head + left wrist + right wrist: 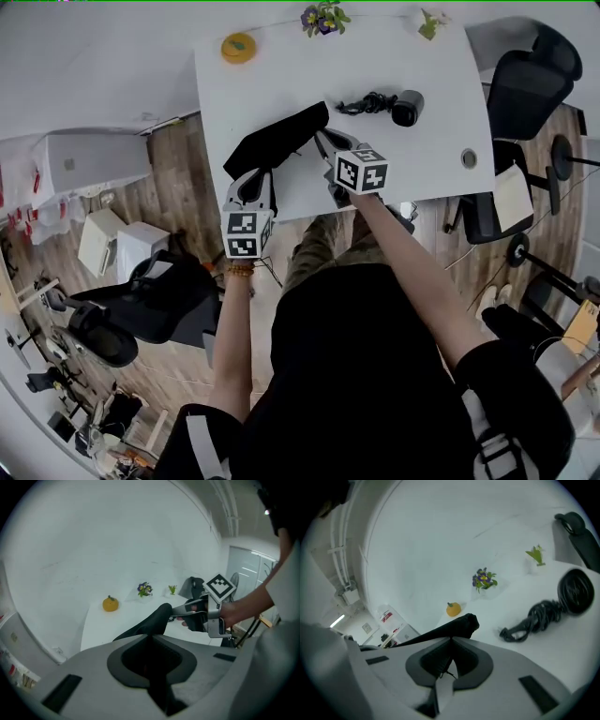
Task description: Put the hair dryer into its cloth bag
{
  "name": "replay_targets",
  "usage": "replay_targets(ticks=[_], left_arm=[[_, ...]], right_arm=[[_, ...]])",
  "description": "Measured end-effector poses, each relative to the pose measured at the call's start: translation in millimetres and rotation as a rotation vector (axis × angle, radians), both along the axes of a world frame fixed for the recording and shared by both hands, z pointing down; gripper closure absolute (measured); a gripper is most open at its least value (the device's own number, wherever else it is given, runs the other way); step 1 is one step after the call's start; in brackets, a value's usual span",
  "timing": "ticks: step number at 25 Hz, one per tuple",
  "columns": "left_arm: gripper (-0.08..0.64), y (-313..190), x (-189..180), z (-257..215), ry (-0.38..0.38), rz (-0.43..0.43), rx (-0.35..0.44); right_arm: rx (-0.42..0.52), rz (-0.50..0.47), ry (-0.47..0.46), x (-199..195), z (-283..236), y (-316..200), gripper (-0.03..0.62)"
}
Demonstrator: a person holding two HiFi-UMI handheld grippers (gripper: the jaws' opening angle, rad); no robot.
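The white rectangular table [422, 84] is your work surface. The long black cloth bag [277, 141] hangs slantwise over its near edge, stretched between your two grippers. I judge you hold it by both ends to pull it straight and find its mouth.

The black hair dryer [407, 107] lies on the table beyond the bag and to its right, apart from it, its coiled cord [367, 103] beside it. It isn't bagged yet.

Your left gripper [251, 180] has its jaws nearly together, pinching the bag's near end. Your right gripper [323, 142] has its jaws fully closed on the far end.

The small orange round ornament [238, 46] sits well clear at the far edge.
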State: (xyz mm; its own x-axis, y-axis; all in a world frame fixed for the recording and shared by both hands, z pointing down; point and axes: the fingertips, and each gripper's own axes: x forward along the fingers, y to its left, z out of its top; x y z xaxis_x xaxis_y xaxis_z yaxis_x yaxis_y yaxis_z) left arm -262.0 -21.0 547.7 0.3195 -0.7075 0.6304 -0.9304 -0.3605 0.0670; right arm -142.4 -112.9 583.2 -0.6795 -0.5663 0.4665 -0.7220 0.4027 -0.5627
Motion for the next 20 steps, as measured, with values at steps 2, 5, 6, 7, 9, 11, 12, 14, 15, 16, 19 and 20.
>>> replay_targets(ticks=[2, 5, 6, 7, 9, 11, 12, 14, 15, 16, 19, 20], left_arm=[[0.518, -2.3, 8.4, -15.8, -0.047, 0.093, 0.062], [0.518, -2.1, 16.2, -4.7, -0.222, 0.260, 0.111], [0.509, 0.6, 20.1, 6.3, -0.232, 0.311, 0.095], [0.459, 4.5, 24.3, 17.0, -0.194, 0.344, 0.066], [0.397, 10.9, 27.1, 28.3, -0.011, 0.316, 0.005], [0.397, 11.7, 13.3, 29.1, 0.203, 0.166, -0.024], [0.397, 11.0, -2.0, 33.2, 0.263, 0.062, -0.038], [0.408, 13.5, -43.4, 56.0, 0.234, -0.148, -0.095], [0.408, 17.3, -63.3, 70.9, 0.173, -0.229, -0.132], [0.408, 21.6, -79.2, 84.7, 0.107, -0.285, -0.169], [0.400, 27.8, -98.2, 113.0, -0.051, -0.307, -0.247], [0.400, 26.6, -98.3, 118.6, -0.090, -0.291, -0.259]], right_arm=[[0.110, -0.066, 0.034, 7.0, -25.1, -8.7, 0.558], [0.259, -0.127, 0.066, 17.9, -59.1, -23.3, 0.553], [0.289, -0.132, 0.082, 23.5, -64.6, -28.4, 0.533], [0.295, -0.129, 0.102, 30.8, -64.2, -32.4, 0.499], [0.222, -0.109, 0.138, 47.6, -44.3, -31.6, 0.463], [0.095, -0.109, 0.171, 59.2, -8.2, -15.9, 0.463], [0.040, -0.125, 0.196, 61.1, 11.2, -4.5, 0.463], [-0.025, -0.177, 0.257, 56.9, 44.4, 16.6, 0.462], [-0.033, -0.204, 0.288, 52.3, 56.4, 23.2, 0.460], [-0.028, -0.231, 0.323, 46.5, 65.6, 26.8, 0.460], [0.077, -0.400, 0.492, 20.1, 82.1, 30.2, 0.425], [0.138, -0.490, 0.568, 9.8, 86.1, 31.9, 0.400]])
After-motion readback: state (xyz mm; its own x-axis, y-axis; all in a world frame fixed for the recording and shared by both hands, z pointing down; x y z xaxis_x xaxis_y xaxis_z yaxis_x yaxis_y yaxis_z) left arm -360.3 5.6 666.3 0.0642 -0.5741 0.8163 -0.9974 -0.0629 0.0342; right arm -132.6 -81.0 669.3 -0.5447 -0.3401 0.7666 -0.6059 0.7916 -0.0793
